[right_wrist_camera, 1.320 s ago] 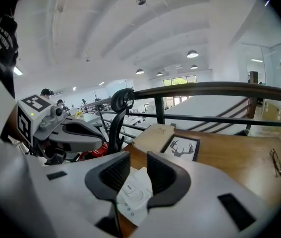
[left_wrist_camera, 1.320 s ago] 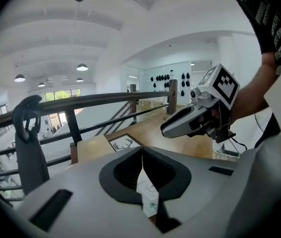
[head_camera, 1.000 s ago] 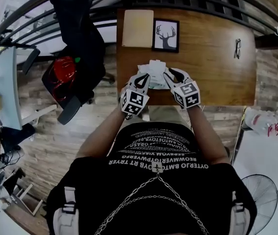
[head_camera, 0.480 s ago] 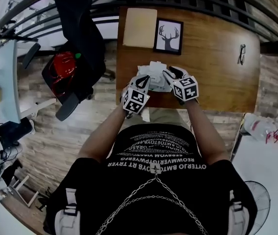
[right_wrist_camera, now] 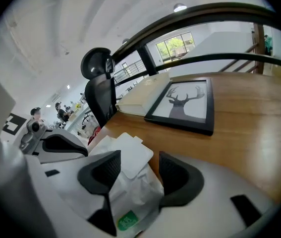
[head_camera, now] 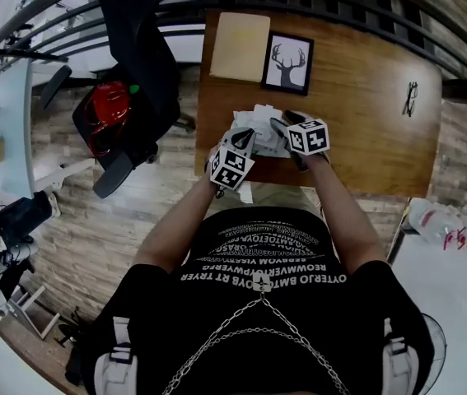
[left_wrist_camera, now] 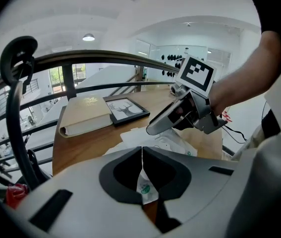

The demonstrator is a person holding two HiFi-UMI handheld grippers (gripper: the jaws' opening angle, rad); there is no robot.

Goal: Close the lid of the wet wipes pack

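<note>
The white wet wipes pack (head_camera: 259, 124) is at the near edge of the wooden table (head_camera: 365, 138), between both grippers. My left gripper (left_wrist_camera: 141, 155) is shut on the pack's thin end seam (left_wrist_camera: 145, 188), seen on the left in the head view (head_camera: 245, 137). My right gripper (right_wrist_camera: 136, 168) is over the pack (right_wrist_camera: 130, 195) from the right, its jaws opening. The pack's top lies between them and the pads do not press on it. The white lid flap (right_wrist_camera: 130, 151) stands folded back, off the opening. In the left gripper view the right gripper (left_wrist_camera: 180, 115) hovers just above the pack (left_wrist_camera: 180, 144).
A cream book (head_camera: 240, 46) and a framed deer picture (head_camera: 287, 62) lie at the table's far side, and glasses (head_camera: 412, 97) at its right. A black office chair (head_camera: 134, 56) with a red item (head_camera: 109, 105) stands left of the table. A railing runs behind.
Both grippers and the pack have sunk toward the table. The right gripper has rolled and shifted left over the pack.
</note>
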